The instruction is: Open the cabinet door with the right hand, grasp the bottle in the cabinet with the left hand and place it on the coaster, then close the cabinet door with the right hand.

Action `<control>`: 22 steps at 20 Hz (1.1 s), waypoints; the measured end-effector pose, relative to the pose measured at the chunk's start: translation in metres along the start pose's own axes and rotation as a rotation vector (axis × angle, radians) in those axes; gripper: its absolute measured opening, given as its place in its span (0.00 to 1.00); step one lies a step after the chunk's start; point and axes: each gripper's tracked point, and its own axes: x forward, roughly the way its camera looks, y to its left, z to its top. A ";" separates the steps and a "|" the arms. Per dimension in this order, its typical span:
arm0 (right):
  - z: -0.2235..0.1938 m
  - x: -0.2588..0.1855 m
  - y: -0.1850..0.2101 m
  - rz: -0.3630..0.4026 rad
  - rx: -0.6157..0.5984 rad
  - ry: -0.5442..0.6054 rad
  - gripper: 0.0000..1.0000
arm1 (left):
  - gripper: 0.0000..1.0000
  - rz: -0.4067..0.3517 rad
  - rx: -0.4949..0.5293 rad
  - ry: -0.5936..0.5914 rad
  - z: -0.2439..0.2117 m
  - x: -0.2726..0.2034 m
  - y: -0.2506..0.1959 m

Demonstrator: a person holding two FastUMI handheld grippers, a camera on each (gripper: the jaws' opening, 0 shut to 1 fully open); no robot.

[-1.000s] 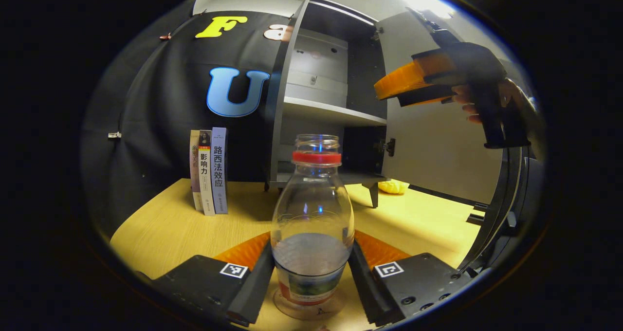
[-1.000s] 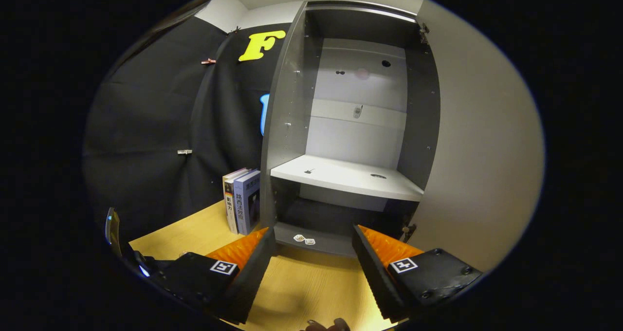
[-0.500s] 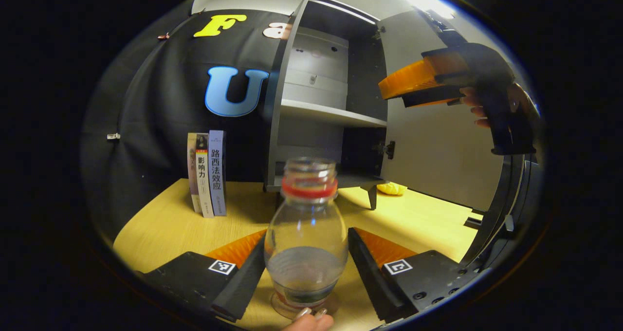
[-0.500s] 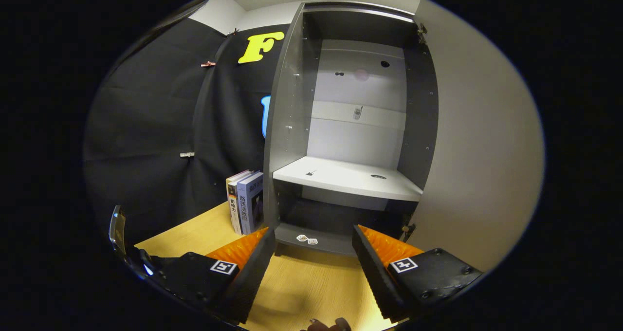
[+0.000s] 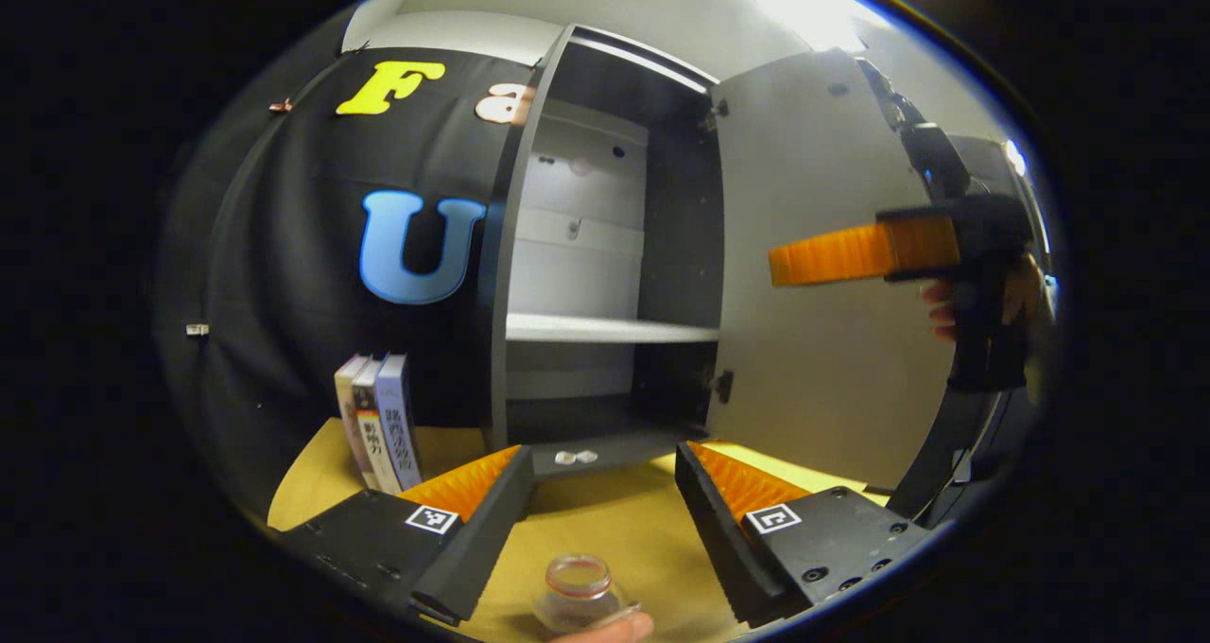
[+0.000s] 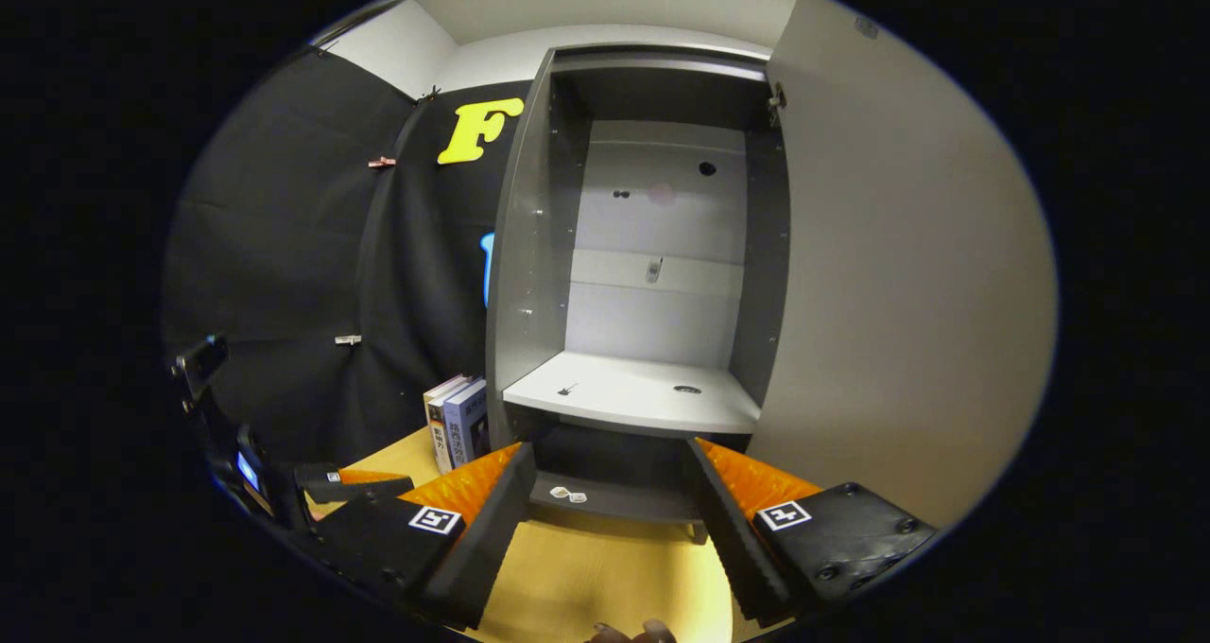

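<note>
A clear bottle point(image 5: 579, 594) with a red neck ring stands on the wooden table point(image 5: 614, 520), seen from above at the bottom edge of the left gripper view. My left gripper point(image 5: 600, 454) hangs open above and beyond it, touching nothing. The grey cabinet point(image 5: 586, 274) stands open, its door point(image 5: 813, 274) swung out to the right. My right gripper point(image 5: 777, 263) floats in front of that door, held by a hand. In the right gripper view my right gripper point(image 6: 608, 446) is open and faces the cabinet point(image 6: 652, 293), with the door point(image 6: 898, 274) to its right. I cannot make out the coaster.
A few books point(image 5: 378, 425) stand upright left of the cabinet against the black cloth. Two small white tags point(image 6: 567, 495) lie on the cabinet floor. The left gripper point(image 6: 397, 482) shows at the lower left of the right gripper view. A fingertip point(image 5: 605, 629) peeks in beside the bottle.
The left gripper let go of the bottle, then rose and drew back, so the bottle dropped to the bottom of its view. The right gripper shifted a little in front of the open cabinet.
</note>
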 end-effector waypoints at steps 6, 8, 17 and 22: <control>0.041 -0.049 -0.003 0.039 0.061 -0.008 0.98 | 0.95 -0.124 0.069 -0.052 0.089 0.013 -0.031; 0.050 -0.074 -0.007 0.058 0.095 0.004 0.98 | 0.94 -0.165 0.076 -0.045 0.105 0.023 -0.044; 0.061 -0.188 -0.109 -0.256 0.282 -0.072 0.99 | 0.92 -0.324 0.073 0.023 0.125 0.060 -0.101; 0.051 -0.225 -0.189 -0.453 0.171 -0.065 0.97 | 0.95 -0.369 0.041 0.012 0.131 0.081 -0.129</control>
